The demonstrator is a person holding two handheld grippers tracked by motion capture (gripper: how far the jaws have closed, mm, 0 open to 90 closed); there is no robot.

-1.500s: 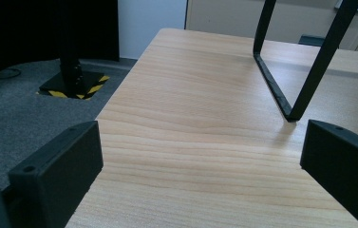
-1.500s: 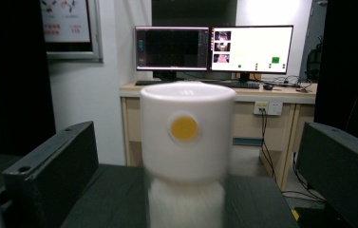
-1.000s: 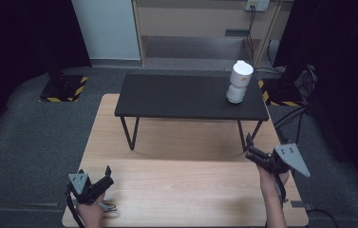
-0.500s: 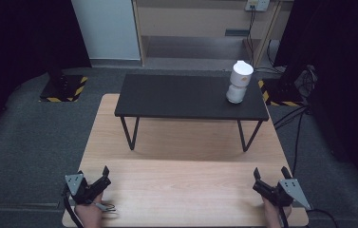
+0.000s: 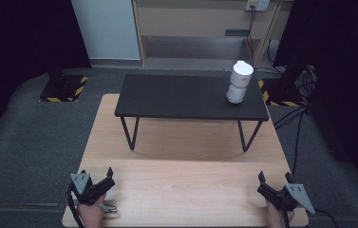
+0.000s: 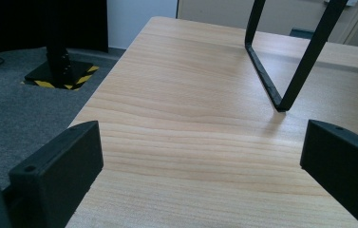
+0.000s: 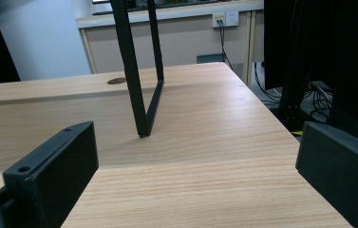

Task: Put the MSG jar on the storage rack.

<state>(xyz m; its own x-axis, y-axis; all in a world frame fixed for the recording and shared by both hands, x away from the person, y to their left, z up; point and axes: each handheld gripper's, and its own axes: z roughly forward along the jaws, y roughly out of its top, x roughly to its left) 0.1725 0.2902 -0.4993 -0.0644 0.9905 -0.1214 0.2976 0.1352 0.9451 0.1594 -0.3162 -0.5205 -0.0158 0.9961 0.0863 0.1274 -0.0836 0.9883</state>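
Note:
A white stack of cups (image 5: 239, 81) stands upright at the right end of a small black bench (image 5: 167, 97), which rests on the wooden table (image 5: 181, 161). My left gripper (image 5: 97, 177) sits low at the table's near left corner, open and holding nothing. Near the front right corner my right gripper (image 5: 275, 177) rests open, also with nothing in it. Both sets of jaws stand wide apart in the left gripper view (image 6: 200, 156) and the right gripper view (image 7: 195, 156), with bare wood between them.
The bench's black wire legs (image 6: 281, 61) (image 7: 141, 71) stand ahead of each gripper. Cables (image 5: 300, 118) lie on the grey floor right of the table. Stands with yellow-black striped bases (image 5: 62, 88) flank the far corners. A wooden cabinet (image 5: 200, 23) is behind.
My right gripper has dropped from mid-table height near the bench down and back to the near right corner of the table. The left gripper has barely moved.

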